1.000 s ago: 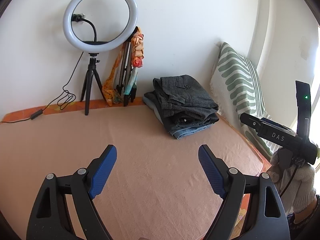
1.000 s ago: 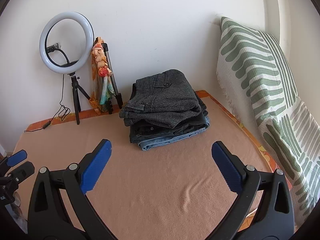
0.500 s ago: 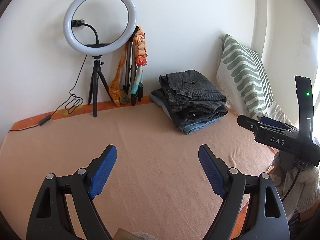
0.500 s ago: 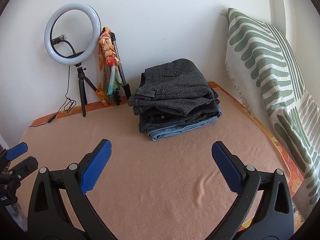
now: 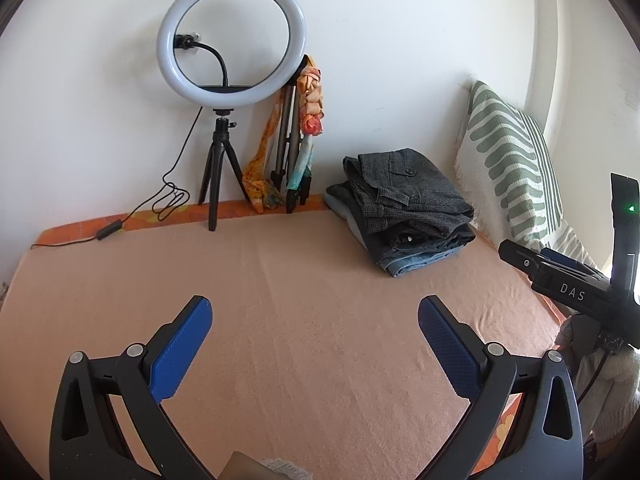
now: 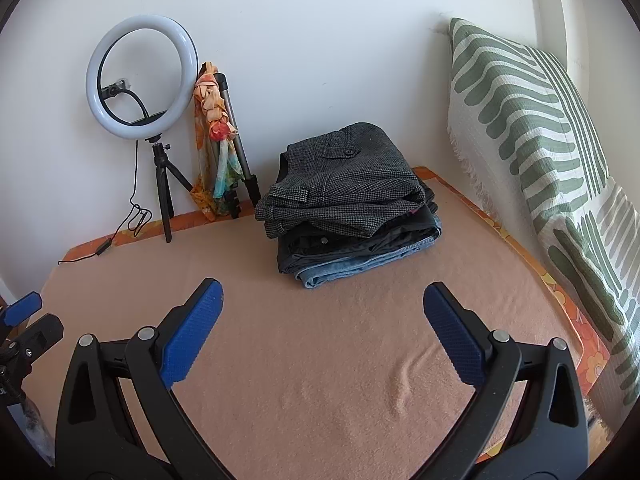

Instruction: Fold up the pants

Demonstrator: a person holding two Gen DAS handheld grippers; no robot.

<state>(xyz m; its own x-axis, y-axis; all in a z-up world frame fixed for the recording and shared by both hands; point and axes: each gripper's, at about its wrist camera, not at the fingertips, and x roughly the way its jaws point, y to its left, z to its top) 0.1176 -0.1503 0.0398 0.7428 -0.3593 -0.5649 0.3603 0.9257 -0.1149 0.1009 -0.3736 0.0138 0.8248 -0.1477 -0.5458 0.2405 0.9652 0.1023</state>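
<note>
Left wrist view shows your left gripper (image 5: 315, 322) with its two blue pads (image 5: 180, 346) spread wide apart and nothing between them, so it is let go and holds nothing. It hangs over the bare middle of the peach blanket (image 5: 320, 280), and that flat open spot looks like a good place to lay out a pair of pants. The pile of pants (image 5: 404, 210) sits at the far right corner of the blanket, near the wall and just beside the striped pillow (image 5: 512, 168). Grey checked pants lie on top, dark ones are under them, and blue jeans are at the bottom. They look folded already, and I think they are stacked in the corner to keep the middle free for work. Your right gripper (image 6: 323, 314) is wide open too and grips nothing, and it points more straight at the pile of pants (image 6: 348, 200), so it may be the one to reach there. I cannot see any loose pants waiting to be folded. A ring light (image 5: 231, 38) on a little stand is by the wall, far from the pile, next to a bright scarf (image 5: 310, 104) hung on a second stand. They are out of your way back there.
</note>
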